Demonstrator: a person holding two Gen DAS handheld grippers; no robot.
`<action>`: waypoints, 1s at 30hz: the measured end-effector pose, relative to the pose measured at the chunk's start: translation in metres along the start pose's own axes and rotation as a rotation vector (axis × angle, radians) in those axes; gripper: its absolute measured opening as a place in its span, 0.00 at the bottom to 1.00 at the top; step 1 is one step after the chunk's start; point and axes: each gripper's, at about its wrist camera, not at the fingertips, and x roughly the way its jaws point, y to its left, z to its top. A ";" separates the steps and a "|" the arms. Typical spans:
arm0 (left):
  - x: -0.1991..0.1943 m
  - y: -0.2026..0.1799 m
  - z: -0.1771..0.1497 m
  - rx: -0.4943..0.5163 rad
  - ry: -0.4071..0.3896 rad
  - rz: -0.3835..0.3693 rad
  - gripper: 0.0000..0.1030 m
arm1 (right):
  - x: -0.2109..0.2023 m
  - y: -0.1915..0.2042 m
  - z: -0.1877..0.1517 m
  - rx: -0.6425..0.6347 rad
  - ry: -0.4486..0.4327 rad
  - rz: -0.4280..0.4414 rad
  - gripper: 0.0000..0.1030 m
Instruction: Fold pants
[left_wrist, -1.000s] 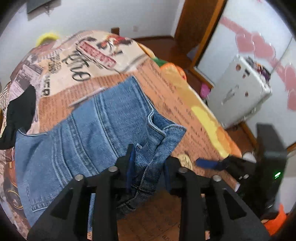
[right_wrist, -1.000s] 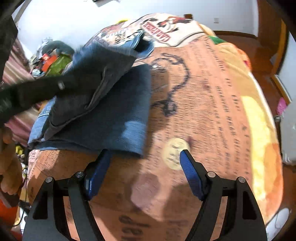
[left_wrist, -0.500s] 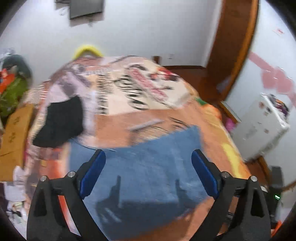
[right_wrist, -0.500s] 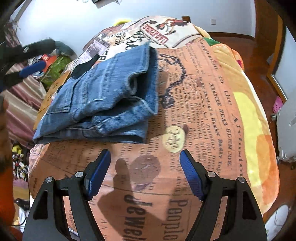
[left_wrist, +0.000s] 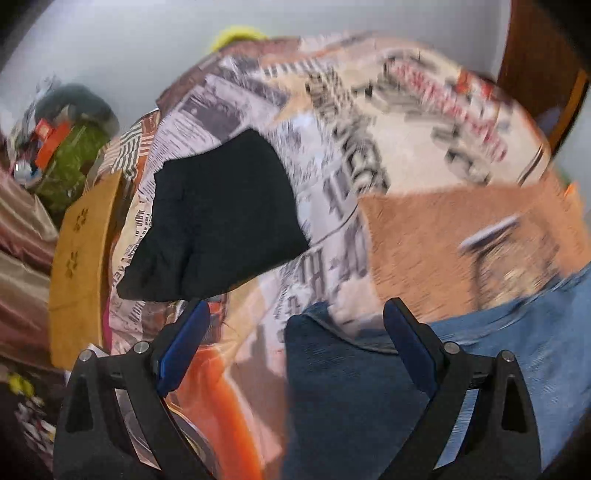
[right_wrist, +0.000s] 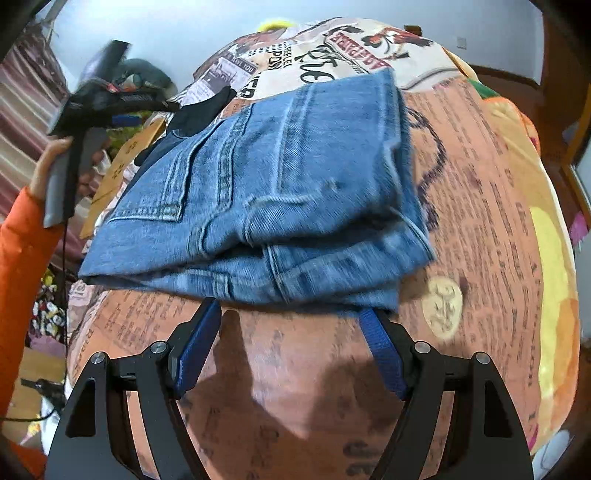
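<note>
Newsprint-patterned bed (right_wrist: 498, 229), folded blue jeans (right_wrist: 295, 177) and black garment (left_wrist: 218, 218) on top

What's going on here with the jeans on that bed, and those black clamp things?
A person is folding a pair of blue denim jeans on a bed with a newspaper-print blanket, using two hand-held black grippers. The jeans lie folded into a compact stack. The right gripper is open at the stack's near edge, gripping nothing. The left gripper is also open and empty, pointing toward a black garment lying beside the jeans. That view is blurred.
</note>
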 end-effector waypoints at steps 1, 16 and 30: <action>0.012 -0.004 -0.004 0.042 0.010 0.039 0.93 | 0.002 0.001 0.004 -0.004 0.007 0.003 0.72; -0.004 0.024 -0.095 0.013 -0.018 -0.065 0.93 | 0.016 -0.035 0.068 -0.007 -0.081 -0.190 0.72; -0.068 0.008 -0.186 -0.122 -0.007 -0.292 0.90 | -0.053 -0.016 0.046 -0.056 -0.184 -0.194 0.72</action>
